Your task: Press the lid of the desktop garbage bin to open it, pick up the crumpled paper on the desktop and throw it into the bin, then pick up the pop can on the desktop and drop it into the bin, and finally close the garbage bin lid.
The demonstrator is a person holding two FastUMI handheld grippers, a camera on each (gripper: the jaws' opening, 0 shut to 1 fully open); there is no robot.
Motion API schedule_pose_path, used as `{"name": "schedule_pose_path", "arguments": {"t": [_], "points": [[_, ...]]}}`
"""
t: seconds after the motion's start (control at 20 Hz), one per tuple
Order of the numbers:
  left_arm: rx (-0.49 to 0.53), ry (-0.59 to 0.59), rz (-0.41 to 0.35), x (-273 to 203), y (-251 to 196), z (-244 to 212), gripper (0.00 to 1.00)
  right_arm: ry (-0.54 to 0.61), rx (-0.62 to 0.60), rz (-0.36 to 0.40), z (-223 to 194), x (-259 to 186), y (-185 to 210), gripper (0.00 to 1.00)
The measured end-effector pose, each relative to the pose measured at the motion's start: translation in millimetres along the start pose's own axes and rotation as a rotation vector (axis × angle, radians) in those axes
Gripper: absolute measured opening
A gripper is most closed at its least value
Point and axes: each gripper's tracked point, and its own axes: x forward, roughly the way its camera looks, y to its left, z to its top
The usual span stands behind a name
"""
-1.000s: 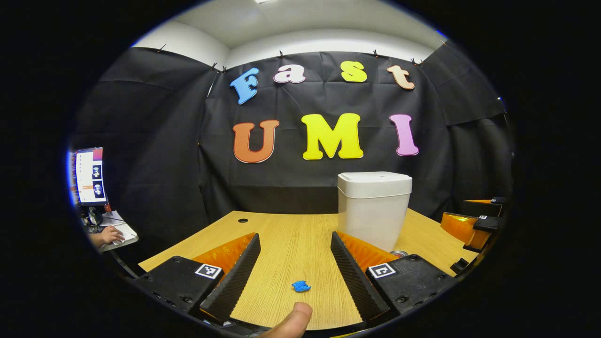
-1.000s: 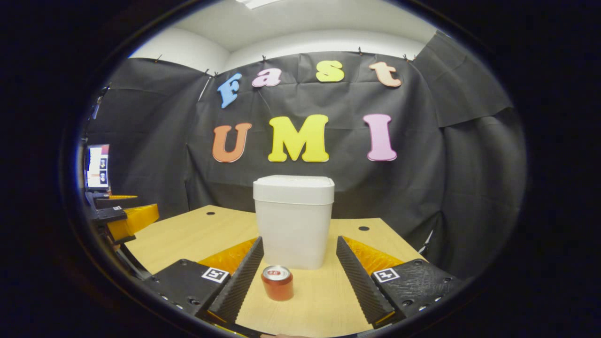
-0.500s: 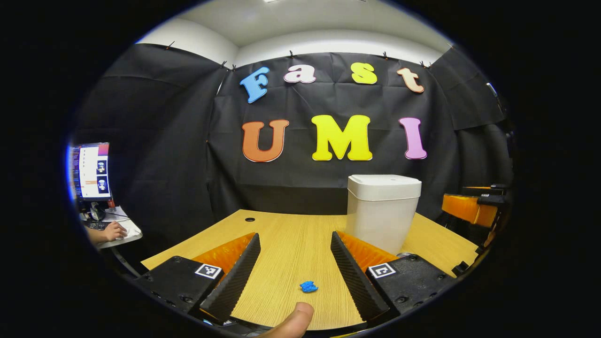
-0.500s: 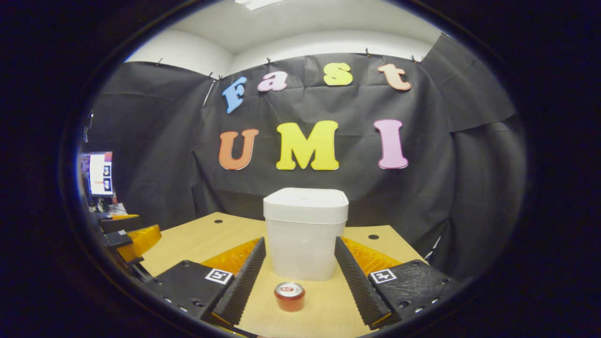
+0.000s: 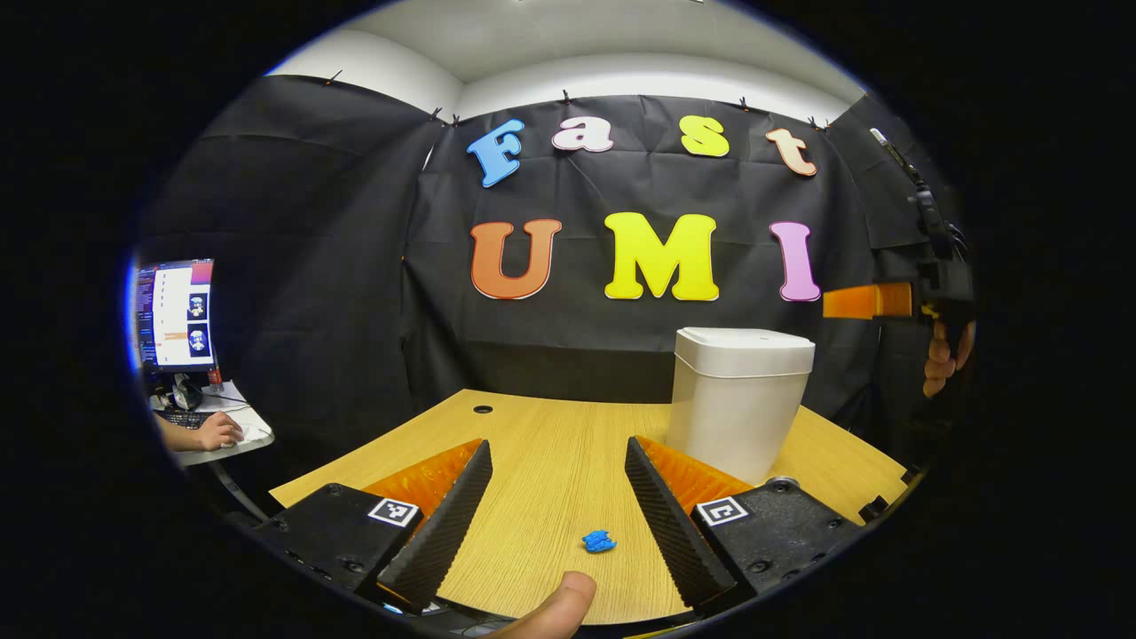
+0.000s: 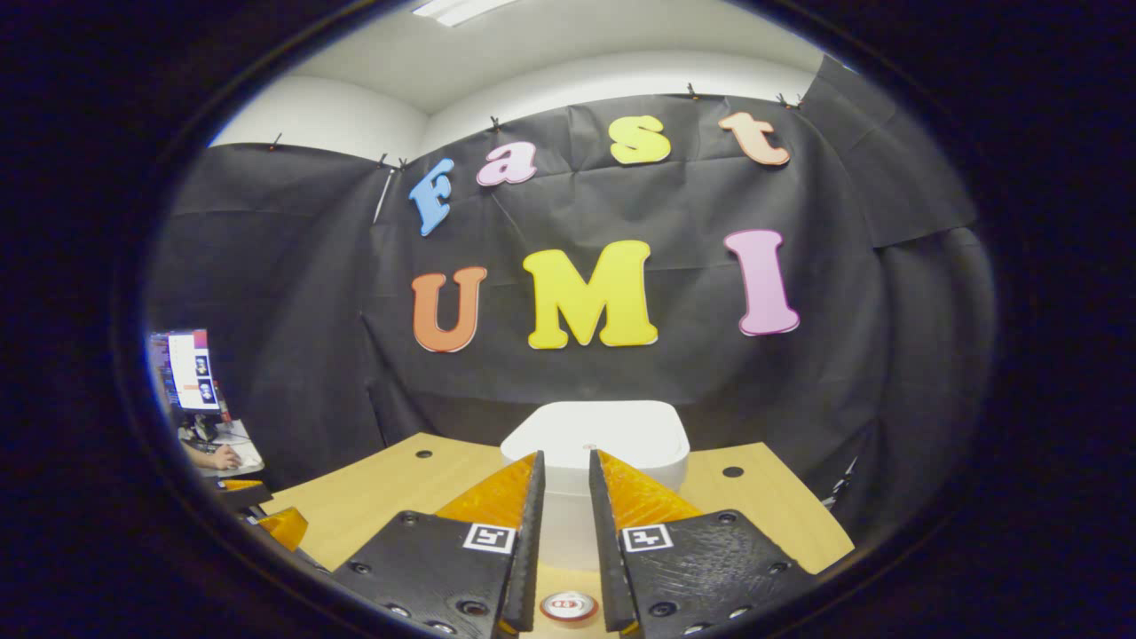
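Wooden table (image 5: 550, 444), bin (image 6: 593, 444) lid shut: right tool (image 6: 562, 479) has risen and narrowed.
Nearly closed on nothing above the lid, probably to press it; pop can (image 6: 569, 606) below, crumpled paper (image 5: 599, 540) between the wide left tool (image 5: 557, 479).

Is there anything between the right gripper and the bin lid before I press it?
Nothing visible. In the right gripper view the right gripper sits above the bin lid, fingers nearly closed, open air between. The pop can stands lower, on the desk in front of the bin.
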Motion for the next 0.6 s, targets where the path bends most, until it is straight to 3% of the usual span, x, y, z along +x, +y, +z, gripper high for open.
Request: {"name": "schedule_pose_path", "arguments": {"t": [0.05,0.1,0.35,0.6], "points": [[-0.005,0.007,0.003,0.6,2.9,-2.1,0.98,0.017,0.015,-0.009,2.4,8.4,-3.7,0.29],[-0.010,0.011,0.006,1.6,4.7,-2.7,0.98,0.033,0.018,-0.003,5.8,18.0,-1.0,0.04],[-0.027,0.026,0.016,7.7,12.0,-8.6,0.98,0.134,-0.085,-0.071,-0.8,75.9,-8.8,0.00],[-0.015,0.019,0.018,8.2,15.6,-8.3,0.98,0.224,-0.036,-0.119,-22.6,113.2,-20.8,0.00]]}}
